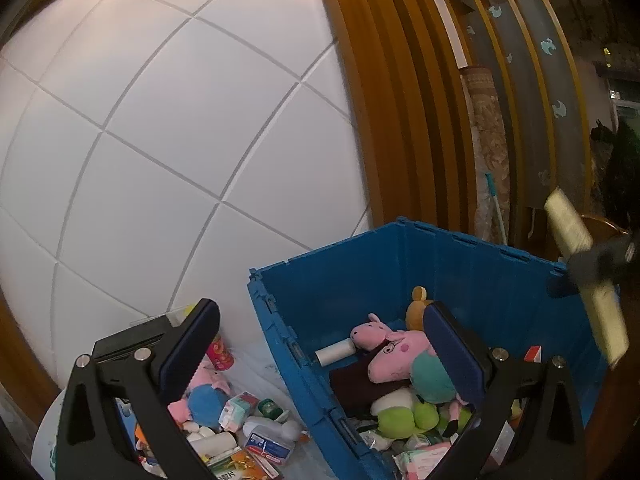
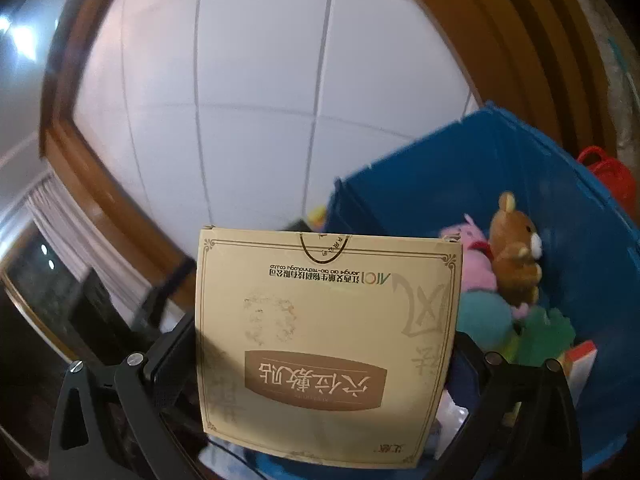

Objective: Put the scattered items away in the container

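Note:
A blue crate stands against a white tiled wall, holding pink pig plush toys, a brown bear, a green plush and packets. My left gripper is open and empty, straddling the crate's near left rim. Scattered items lie on the floor left of the crate: a pig plush, small boxes, bottles, a red can. My right gripper is shut on a flat beige box, held over the crate's edge; the box also shows in the left wrist view.
Wooden slats and a rolled carpet stand behind the crate. A red object sits beyond the crate's far rim. A window with curtain is at the left.

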Demonstrator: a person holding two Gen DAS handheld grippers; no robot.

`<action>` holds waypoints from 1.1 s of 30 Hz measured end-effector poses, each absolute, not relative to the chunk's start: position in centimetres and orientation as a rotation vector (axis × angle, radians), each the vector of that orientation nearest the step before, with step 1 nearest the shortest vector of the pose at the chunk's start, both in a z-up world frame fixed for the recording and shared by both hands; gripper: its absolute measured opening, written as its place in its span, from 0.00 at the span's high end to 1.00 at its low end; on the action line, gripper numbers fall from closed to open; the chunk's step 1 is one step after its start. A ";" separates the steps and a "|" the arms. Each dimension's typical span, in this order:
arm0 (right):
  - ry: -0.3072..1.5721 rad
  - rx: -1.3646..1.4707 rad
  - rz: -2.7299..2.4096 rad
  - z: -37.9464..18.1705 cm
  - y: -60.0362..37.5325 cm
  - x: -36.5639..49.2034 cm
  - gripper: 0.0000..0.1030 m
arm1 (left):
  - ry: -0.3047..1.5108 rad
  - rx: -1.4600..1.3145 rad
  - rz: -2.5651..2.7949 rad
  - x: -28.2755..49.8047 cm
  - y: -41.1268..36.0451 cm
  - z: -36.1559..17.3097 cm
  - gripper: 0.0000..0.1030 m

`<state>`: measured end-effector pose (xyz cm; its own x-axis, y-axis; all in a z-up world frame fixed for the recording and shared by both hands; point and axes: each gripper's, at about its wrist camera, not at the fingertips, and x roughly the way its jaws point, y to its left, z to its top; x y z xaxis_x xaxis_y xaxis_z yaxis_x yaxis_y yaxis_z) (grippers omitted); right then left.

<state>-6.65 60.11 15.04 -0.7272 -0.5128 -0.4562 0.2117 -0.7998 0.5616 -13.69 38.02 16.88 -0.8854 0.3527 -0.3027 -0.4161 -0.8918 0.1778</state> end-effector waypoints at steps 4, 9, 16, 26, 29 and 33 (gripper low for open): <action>-0.292 0.883 -2.782 14.7 57.4 -5.8 0.00 | 0.343 -0.353 2.686 -13.5 38.4 17.0 0.00; -0.062 0.855 -2.989 14.5 55.2 -4.4 0.00 | 0.346 -0.325 2.676 -12.8 38.7 16.8 0.00; 0.172 0.875 -3.011 12.5 52.8 -4.1 0.00 | 0.356 -0.316 2.688 -11.6 38.2 16.2 0.00; 0.174 0.928 -2.910 10.3 51.6 -4.2 0.00 | 0.313 -0.295 2.714 -10.4 36.2 16.8 0.00; 0.175 0.961 -2.909 10.0 51.6 -4.5 0.00 | 0.316 -0.305 2.720 -10.4 36.0 16.9 0.00; 0.176 1.006 -2.908 9.6 51.7 -4.8 0.00 | 0.308 -0.304 2.724 -10.1 35.6 16.9 0.00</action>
